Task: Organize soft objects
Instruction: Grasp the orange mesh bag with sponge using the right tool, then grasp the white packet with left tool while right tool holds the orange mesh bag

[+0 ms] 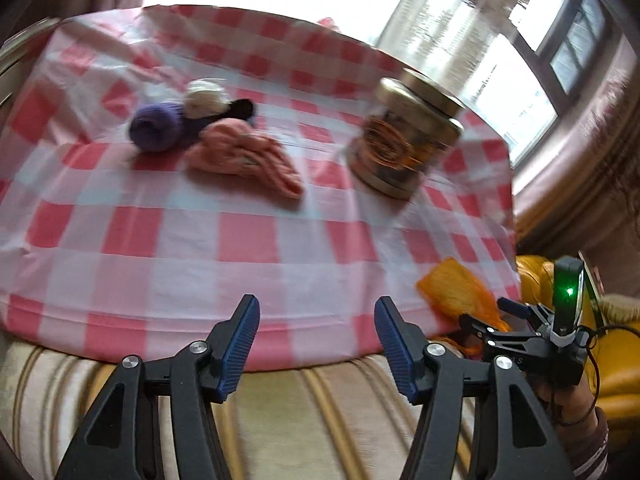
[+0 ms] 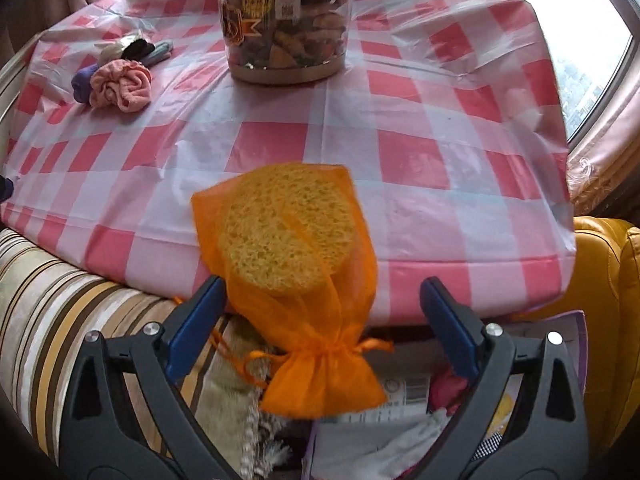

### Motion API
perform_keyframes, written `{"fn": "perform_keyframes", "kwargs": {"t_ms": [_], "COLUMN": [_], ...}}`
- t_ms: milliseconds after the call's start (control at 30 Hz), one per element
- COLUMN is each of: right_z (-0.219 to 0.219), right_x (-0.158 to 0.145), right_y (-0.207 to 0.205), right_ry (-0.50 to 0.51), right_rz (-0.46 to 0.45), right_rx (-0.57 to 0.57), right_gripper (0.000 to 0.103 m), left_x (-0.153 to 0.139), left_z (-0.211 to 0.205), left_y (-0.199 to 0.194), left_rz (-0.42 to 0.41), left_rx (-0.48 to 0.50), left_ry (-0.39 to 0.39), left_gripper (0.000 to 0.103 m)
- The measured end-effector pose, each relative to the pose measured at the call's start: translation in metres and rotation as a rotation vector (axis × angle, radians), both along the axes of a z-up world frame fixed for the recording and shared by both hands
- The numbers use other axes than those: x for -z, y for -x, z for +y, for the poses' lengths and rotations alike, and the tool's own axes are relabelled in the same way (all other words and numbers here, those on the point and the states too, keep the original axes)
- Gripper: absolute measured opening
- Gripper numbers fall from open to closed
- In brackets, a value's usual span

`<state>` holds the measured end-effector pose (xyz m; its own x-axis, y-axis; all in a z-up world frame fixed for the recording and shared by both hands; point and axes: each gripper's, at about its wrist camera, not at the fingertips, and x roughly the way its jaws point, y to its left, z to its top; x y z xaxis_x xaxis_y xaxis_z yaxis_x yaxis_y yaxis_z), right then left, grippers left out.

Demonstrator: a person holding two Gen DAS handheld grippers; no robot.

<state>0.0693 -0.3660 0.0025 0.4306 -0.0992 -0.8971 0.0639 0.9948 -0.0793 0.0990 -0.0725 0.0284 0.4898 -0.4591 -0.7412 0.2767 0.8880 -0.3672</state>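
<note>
An orange mesh bag (image 2: 296,264) holding yellow sponges lies over the near edge of the table with the pink checked cloth (image 2: 420,168); its tied neck hangs past the edge. My right gripper (image 2: 322,300) is open, its jaws on either side of the bag, apart from it. In the left wrist view the bag (image 1: 456,292) sits at the right, with the right gripper (image 1: 520,336) behind it. My left gripper (image 1: 316,344) is open and empty at the near table edge. A pile of rolled socks lies at the far left: pink (image 1: 244,156), purple (image 1: 158,126), cream (image 1: 206,98).
A clear jar with a gold lid (image 1: 404,140) stands mid-table, also in the right wrist view (image 2: 286,24). A striped sofa (image 1: 280,420) lies below the table edge. A yellow cushion (image 2: 600,280) is at the right. Mixed clutter (image 2: 400,420) lies below the right gripper.
</note>
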Motion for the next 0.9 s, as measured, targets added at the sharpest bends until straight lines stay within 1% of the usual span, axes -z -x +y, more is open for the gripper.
{"fn": "perform_keyframes", "kwargs": {"t_ms": [100,233,300,433,533,667,767,900], "right_z": [0.003,0.004,0.003,0.0,0.0,0.003,0.004,0.001], "right_x": [0.005,0.002,0.0,0.007,0.01,0.013,0.015,0.012], "right_y": [-0.007,-0.015,-0.019,-0.032,-0.041,-0.052,-0.061,-0.068], "right_ry": [0.0,-0.023,-0.034,-0.046,-0.052,-0.062,-0.06,-0.077], "right_rz": [0.011,0.003,-0.008,0.007,0.009,0.009,0.011,0.013], "right_rx": [-0.01,0.0,0.003,0.012,0.022,0.029,0.035,0.046], "right_gripper": [0.098,0.098,0.1,0.101,0.101,0.101,0.101,0.101], "left_x": [0.003,0.004,0.002,-0.009,-0.021,-0.026,-0.019,0.003], "left_z": [0.014,0.025,0.03,0.039,0.042,0.047,0.052,0.052], "left_y": [-0.01,-0.025,-0.034,-0.067,-0.104,-0.163,-0.21,-0.262], "left_rz": [0.009,0.015,0.008,-0.03,-0.07,-0.071,-0.035,0.061], "left_rx": [-0.042,-0.077,-0.096,-0.138,-0.177,-0.209,-0.243,-0.255], "left_ry": [0.0,-0.007,-0.013,-0.033,-0.07,-0.077,-0.077,-0.066], "left_gripper": [0.066,0.069,0.069,0.07,0.07,0.071,0.071,0.071]}}
